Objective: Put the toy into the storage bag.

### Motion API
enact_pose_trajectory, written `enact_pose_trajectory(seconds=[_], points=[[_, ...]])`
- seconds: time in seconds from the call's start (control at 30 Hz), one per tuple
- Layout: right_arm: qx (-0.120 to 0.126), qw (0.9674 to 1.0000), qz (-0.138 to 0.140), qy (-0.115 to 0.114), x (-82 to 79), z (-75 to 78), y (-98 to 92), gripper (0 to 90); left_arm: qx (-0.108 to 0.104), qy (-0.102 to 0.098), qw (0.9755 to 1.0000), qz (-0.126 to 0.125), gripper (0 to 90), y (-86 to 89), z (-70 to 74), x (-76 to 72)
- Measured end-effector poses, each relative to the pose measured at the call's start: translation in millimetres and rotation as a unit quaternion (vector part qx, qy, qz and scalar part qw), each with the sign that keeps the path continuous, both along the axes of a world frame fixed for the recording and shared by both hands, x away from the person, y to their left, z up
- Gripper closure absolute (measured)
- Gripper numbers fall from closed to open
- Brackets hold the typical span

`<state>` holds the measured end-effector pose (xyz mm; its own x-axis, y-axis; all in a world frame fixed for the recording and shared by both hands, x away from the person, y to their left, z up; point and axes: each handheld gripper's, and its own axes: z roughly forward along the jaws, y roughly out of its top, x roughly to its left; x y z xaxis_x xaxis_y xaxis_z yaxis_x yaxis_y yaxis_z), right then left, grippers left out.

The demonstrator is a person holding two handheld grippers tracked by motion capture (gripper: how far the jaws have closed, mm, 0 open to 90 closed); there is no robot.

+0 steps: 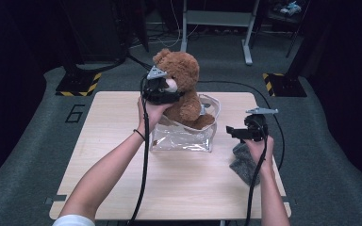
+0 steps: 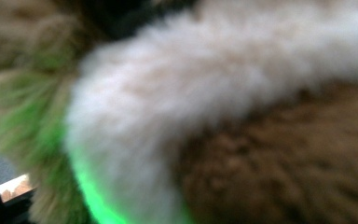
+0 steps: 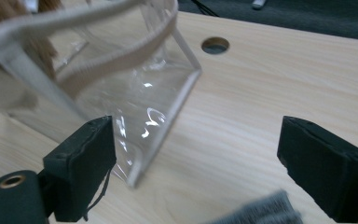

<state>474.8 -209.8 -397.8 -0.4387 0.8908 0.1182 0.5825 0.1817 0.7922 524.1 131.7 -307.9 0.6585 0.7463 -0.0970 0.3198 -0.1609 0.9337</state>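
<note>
Pale wood table [image 1: 122, 179] on grey carpet, dark room behind. Brown teddy bear [image 1: 184, 89] sits partly inside a clear plastic bag [image 1: 184, 139] at table centre, head and torso above the rim. Left gripper [image 1: 162, 89] is at the bear's muzzle, its own view pressed into blurred fur; grip cannot be judged. Right gripper [image 1: 238, 132] hovers right of the bag, jaws spread, nothing between. Grey cloth [image 1: 242, 162] lies under that hand.

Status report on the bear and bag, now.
Left gripper clamped on teddy bear, bear half inside clear bag. Right gripper open, empty, beside bag. Grey cloth under right hand.
</note>
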Motion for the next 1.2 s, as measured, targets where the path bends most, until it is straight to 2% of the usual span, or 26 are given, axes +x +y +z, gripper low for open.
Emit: enact_pose_trajectory(seconds=[0.1, 0.3, 0.53, 0.6, 0.63, 0.7, 0.73, 0.83, 0.9, 0.93, 0.97, 1.07, 1.2], points=[[0.019, 0.9997, 0.013, 0.004, 13.6, 9.2, 3.9, 14.4, 0.005, 0.003, 1.0, -0.003, 35.0, -1.3, 0.6, 1.0], [0.029, 0.9993, 0.024, -0.006, 41.9, 30.5, 11.8, 24.9, 0.004, 0.013, 0.9999, -0.01, 35.0, -2.4, 0.4, 3.0], [-0.005, 0.9983, 0.058, 0.006, 87.1, 48.8, 44.9, 36.7, 0.004, 0.015, 0.9998, -0.014, 35.0, -3.4, 0.0, 3.2], [-0.017, 0.9981, 0.059, 0.001, 96.2, 54.5, 51.3, 37.9, 0.005, 0.015, 0.9997, -0.016, 35.0, -3.0, 0.5, 3.0], [-0.011, 0.998, 0.062, 0.004, 99.4, 57.8, 53.7, 36.7, 0.006, 0.015, 0.9997, -0.017, 35.0, -3.0, 1.2, 2.5], [-0.011, 0.9971, 0.076, -0.004, 103.7, 63.6, 60.3, 37.5, 0.01, 0.016, 0.9996, -0.019, 35.1, -2.8, 1.6, 2.4], [-0.013, 0.9966, 0.081, 0.002, 104.8, 64.1, 63.3, 37.5, 0.009, 0.019, 0.9996, -0.02, 35.1, -2.4, 1.6, 2.6], [-0.046, 0.9941, 0.095, 0.024, 112.6, 55.6, 77.2, 40.3, 0.01, 0.026, 0.9993, -0.023, 35.1, -1.5, 2.1, 2.9], [-0.059, 0.992, 0.102, 0.047, 118.5, 45.7, 83.8, 50.5, 0.009, 0.031, 0.9992, -0.023, 35.3, -2.0, 3.1, 2.8], [-0.062, 0.9926, 0.091, 0.052, 120.6, 41.1, 88.1, 57.6, 0.016, 0.034, 0.9989, -0.026, 35.5, -1.4, 4.5, 2.6], [-0.069, 0.993, 0.084, 0.046, 120.9, 37.3, 90.9, 67.8, 0.022, 0.036, 0.9987, -0.028, 35.7, -0.8, 5.5, 2.3], [-0.053, 0.9942, 0.088, 0.033, 119.5, 35.4, 89.8, 79.0, 0.032, 0.041, 0.9982, -0.028, 38.0, 1.0, 8.5, 1.2], [-0.035, 0.997, 0.057, 0.038, 119.1, 35.9, 83.7, 84.0, 0.032, 0.038, 0.9984, -0.027, 41.0, 5.0, 10.4, -1.9]])
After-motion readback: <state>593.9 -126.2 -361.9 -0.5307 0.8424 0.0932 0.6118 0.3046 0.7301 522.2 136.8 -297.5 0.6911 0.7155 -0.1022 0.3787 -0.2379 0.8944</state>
